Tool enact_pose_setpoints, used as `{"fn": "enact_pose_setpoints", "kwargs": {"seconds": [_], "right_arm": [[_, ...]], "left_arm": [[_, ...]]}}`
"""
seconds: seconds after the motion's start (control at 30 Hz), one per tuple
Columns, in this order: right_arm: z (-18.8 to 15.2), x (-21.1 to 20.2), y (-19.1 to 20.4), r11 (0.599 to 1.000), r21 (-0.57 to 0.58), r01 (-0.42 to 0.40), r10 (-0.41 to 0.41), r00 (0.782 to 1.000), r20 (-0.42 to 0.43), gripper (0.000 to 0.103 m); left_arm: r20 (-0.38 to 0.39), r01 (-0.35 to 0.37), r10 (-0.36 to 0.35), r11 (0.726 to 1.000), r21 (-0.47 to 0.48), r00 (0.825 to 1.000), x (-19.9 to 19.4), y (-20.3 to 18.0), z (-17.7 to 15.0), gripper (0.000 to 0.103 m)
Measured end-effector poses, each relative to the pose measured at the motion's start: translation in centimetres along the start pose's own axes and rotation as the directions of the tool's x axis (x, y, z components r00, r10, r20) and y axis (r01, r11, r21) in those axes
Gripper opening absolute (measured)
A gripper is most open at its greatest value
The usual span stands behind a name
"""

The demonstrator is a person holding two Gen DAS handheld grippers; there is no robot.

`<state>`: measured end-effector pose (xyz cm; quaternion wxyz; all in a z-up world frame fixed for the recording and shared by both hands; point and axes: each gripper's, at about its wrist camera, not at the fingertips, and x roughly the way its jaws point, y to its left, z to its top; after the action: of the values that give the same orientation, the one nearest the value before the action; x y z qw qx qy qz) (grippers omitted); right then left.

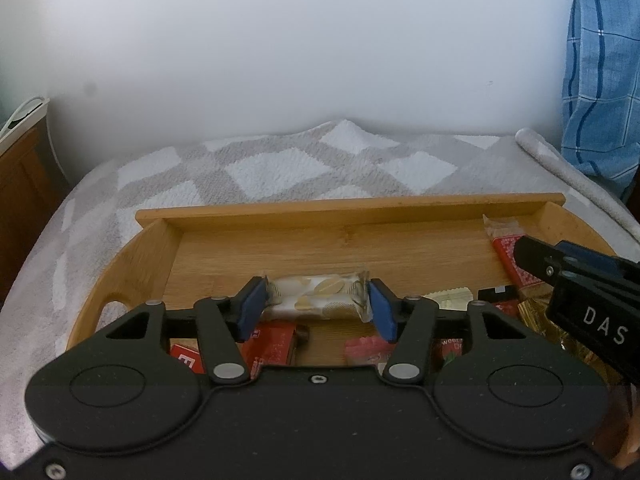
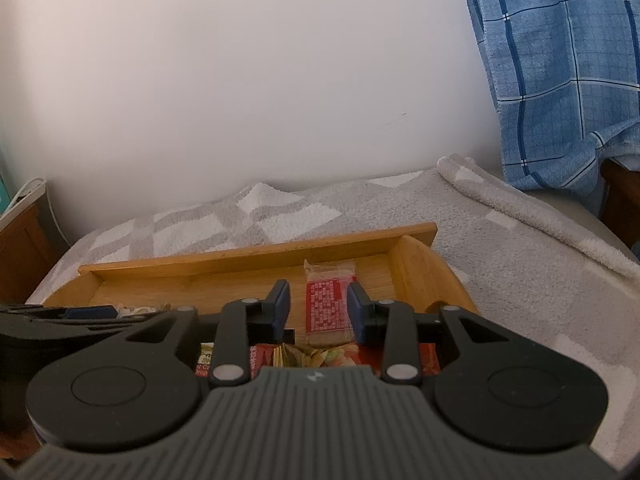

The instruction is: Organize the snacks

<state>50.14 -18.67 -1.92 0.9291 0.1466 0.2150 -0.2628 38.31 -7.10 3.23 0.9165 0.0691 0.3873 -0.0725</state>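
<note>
Left gripper: jaws clenched on a white bar, held crosswise by its ends between the blue pads above the tray. Below the jaws lie red packets; to their right, a gold wrapper. Right gripper: jaws released, straddling a red bar that lies lengthwise on the tray floor near the far right corner; contact between pads and bar cannot be told. The tray rests on a grey-and-white blanket.

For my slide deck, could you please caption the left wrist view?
Left gripper clasps a white-and-gold snack bar over a wooden tray of snacks.
</note>
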Motion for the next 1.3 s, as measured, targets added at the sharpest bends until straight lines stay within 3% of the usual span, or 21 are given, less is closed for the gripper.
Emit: {"fn": "enact_pose_setpoints", "kwargs": {"seconds": [0.13, 0.53, 0.8, 1.1, 1.3], "right_arm": [[0.1, -0.4, 0.0, 1.000, -0.002, 0.001, -0.001, 1.000, 0.013, 0.059], [0.1, -1.6, -0.2, 1.000, -0.004, 0.001, 0.000, 0.998, 0.058, 0.075], [-0.1, -2.7, 0.3, 0.999, -0.034, 0.008, -0.005, 0.995, 0.099, 0.089], [-0.6, -4.3, 0.3, 1.000, -0.028, 0.000, 0.004, 0.993, 0.119, 0.093], [-1.7, -5.9, 0.4, 0.998, 0.066, -0.019, 0.010, 0.991, 0.137, 0.103]], "left_arm": [[-0.003, 0.012, -0.012, 1.000, -0.020, 1.000, -0.2, 0.1, 0.1, 0.068], [0.009, -0.002, 0.002, 1.000, -0.011, 1.000, -1.4, 0.3, -0.1, 0.086], [0.005, -0.006, 0.006, 1.000, -0.007, 1.000, -2.4, 0.5, -0.7, 0.089], [0.008, -0.010, 0.010, 1.000, -0.009, 1.000, -4.3, 0.9, -1.4, 0.094], [0.019, -0.011, 0.011, 1.000, 0.006, 1.000, -6.3, 0.9, -2.5, 0.097]]}}
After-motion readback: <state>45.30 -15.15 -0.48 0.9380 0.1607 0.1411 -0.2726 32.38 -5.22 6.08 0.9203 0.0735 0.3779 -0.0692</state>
